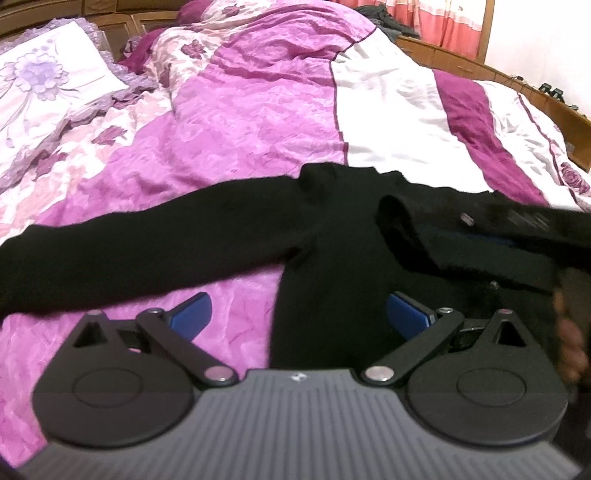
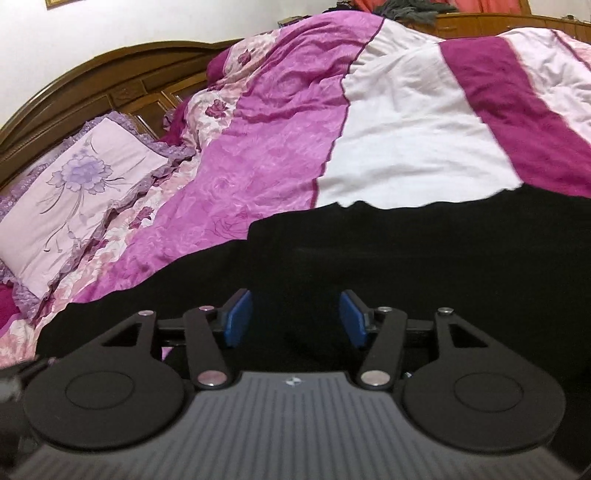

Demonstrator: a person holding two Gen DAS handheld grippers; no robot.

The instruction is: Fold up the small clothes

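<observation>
A small black sweater [image 1: 332, 240] lies flat on the pink bedspread [image 1: 240, 129]. One sleeve [image 1: 129, 251] stretches out to the left. The other sleeve [image 1: 406, 229] is folded across the body. My left gripper [image 1: 299, 314] is open, its blue pads spread either side of the sweater's left body edge, with nothing between them. My right gripper [image 2: 295, 321] is also open, low over the black sweater [image 2: 406, 251], which fills the ground below it. In the left wrist view the right gripper [image 1: 524, 221] shows as a blur over the folded sleeve.
A person's hand [image 1: 569, 343] is at the right edge. A floral pillow [image 2: 81, 192] leans on the wooden headboard [image 2: 92, 85] at the left. Dark clothes [image 2: 410, 9] are heaped at the far side of the bed. White and magenta quilt panels [image 2: 406, 129] lie beyond the sweater.
</observation>
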